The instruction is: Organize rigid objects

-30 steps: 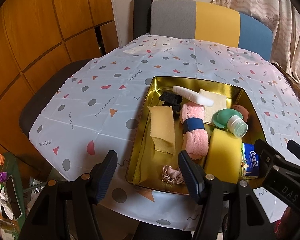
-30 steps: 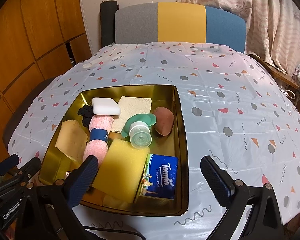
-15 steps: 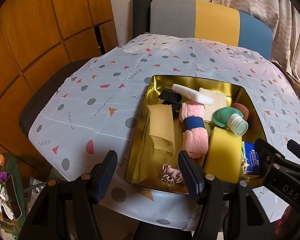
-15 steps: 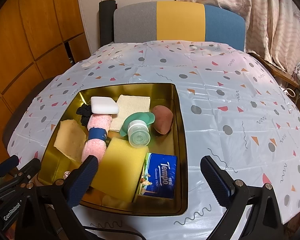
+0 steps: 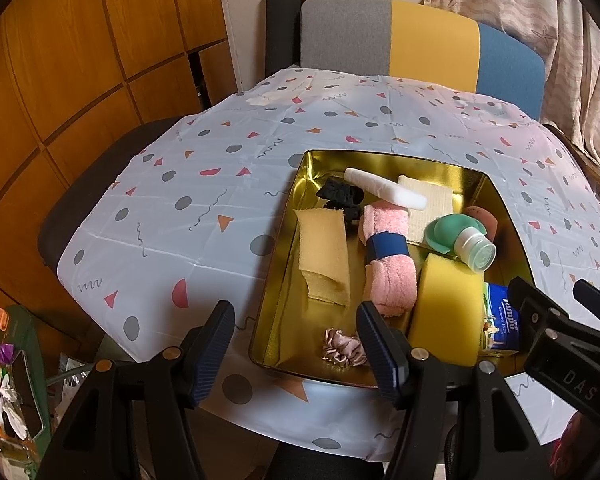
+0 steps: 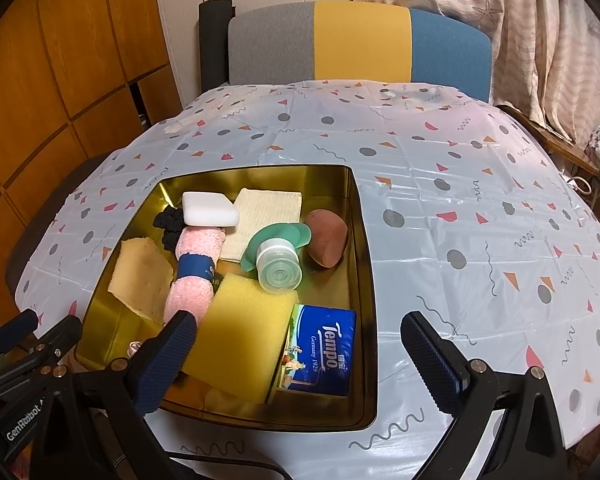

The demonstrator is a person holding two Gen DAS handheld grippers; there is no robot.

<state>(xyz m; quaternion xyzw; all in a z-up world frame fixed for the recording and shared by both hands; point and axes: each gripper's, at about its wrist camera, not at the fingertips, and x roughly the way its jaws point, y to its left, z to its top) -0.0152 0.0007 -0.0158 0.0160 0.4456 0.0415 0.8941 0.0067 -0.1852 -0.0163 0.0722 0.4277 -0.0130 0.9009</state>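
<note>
A gold metal tray is seen at the centre-left of the right wrist view and at the lower right of the left wrist view, resting on a table covered with a patterned white cloth. Inside the tray, a white block lies at the upper left, partly on a black scrunchie and touching a beige folded cloth. A rolled pink towel with a blue band runs down the middle, with a tan cloth to its left. A green bottle with a pale cap is tilted toward the lens beside a brown egg-shaped sponge. A yellow sponge and a blue Tempo tissue pack fill the lower part. A pink scrunchie is shown at the tray's lower edge in the left wrist view. The left gripper is held with fingers apart over the tray's lower left rim, nothing between them. The right gripper is spread wide above the tissue pack, empty. A multicoloured chair back stands at the top.
</note>
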